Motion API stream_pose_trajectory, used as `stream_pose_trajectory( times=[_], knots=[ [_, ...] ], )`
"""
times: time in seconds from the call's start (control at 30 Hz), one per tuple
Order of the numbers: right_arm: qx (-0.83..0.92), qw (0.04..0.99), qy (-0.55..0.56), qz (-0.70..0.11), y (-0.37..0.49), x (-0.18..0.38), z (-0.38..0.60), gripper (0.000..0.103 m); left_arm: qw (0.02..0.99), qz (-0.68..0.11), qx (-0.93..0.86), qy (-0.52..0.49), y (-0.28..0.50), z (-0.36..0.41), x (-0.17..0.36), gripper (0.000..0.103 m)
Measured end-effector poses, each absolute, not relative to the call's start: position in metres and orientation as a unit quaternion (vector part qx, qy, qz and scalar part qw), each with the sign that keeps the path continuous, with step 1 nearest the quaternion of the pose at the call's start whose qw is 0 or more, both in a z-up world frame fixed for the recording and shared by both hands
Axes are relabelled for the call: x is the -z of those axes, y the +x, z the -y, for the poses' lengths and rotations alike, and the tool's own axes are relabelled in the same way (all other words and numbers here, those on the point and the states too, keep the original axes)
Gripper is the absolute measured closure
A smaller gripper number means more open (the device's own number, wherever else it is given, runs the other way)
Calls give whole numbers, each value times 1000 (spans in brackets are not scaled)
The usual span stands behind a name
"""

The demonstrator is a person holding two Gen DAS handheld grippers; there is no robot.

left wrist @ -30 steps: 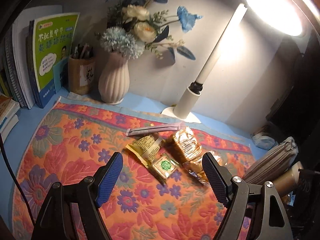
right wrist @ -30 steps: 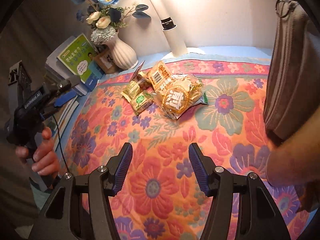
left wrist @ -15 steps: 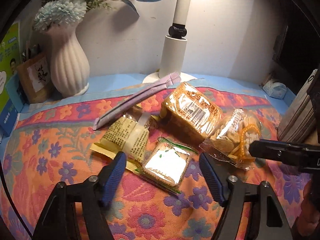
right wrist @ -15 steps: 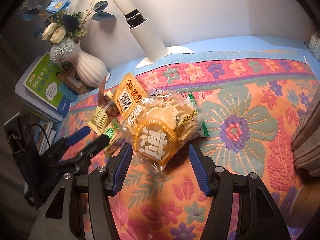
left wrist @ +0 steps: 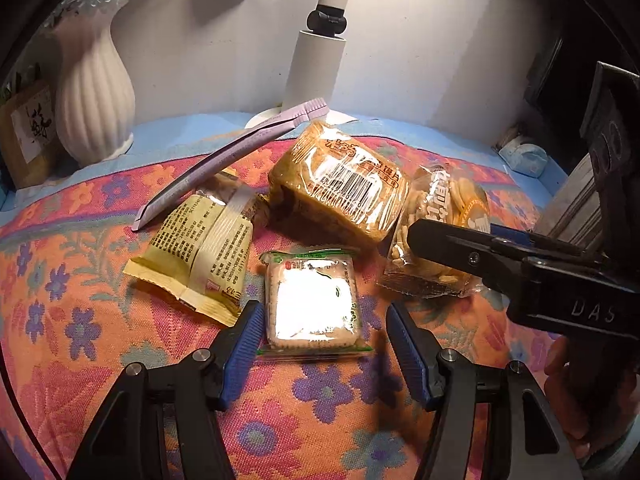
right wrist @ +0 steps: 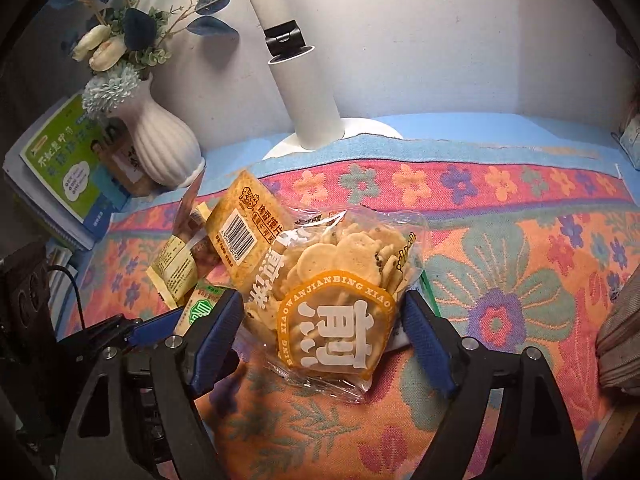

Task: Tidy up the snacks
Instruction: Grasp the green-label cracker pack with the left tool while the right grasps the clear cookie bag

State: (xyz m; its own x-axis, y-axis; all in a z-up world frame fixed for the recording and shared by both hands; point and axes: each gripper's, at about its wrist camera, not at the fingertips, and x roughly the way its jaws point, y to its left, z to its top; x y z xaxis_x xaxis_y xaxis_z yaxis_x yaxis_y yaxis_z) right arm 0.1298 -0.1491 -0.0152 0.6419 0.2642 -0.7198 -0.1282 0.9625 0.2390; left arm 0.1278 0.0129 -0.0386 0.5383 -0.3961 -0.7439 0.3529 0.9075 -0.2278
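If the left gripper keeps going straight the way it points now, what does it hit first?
Most likely the square biscuit packet lying on the floral cloth: it sits squarely between the open jaws of the left gripper, which have just been closing. No pad touches it yet, as far as depth shows.

Two wrist cameras, close and angled down over one snack pile.
Left looks over the square cracker packet (left wrist: 314, 304); right over the biscuit bag (right wrist: 340, 296); both views share the lamp post (left wrist: 316, 64).

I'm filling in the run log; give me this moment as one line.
left gripper: open, closing around square biscuit pack | right gripper: open, widening astride round-cracker bag | nothing lifted
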Motion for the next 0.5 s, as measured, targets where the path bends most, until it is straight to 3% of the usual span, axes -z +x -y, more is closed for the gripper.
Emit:
stream_pose_trajectory(
  times=[0.1,0.17,0.33,0.5],
  knots=[
    [-98,909,58,-401,129,17,145,24,880,-429,202,-8,128,-4,40,43],
    [-96,912,45,-397,127,17,142,31,887,-423,184,14,125,2,40,55],
    [-94,917,26,-387,115,11,143,48,894,-411,176,24,124,7,38,58],
    [-114,909,42,-400,90,5,157,51,900,-402,166,12,112,-7,30,58]
  ],
)
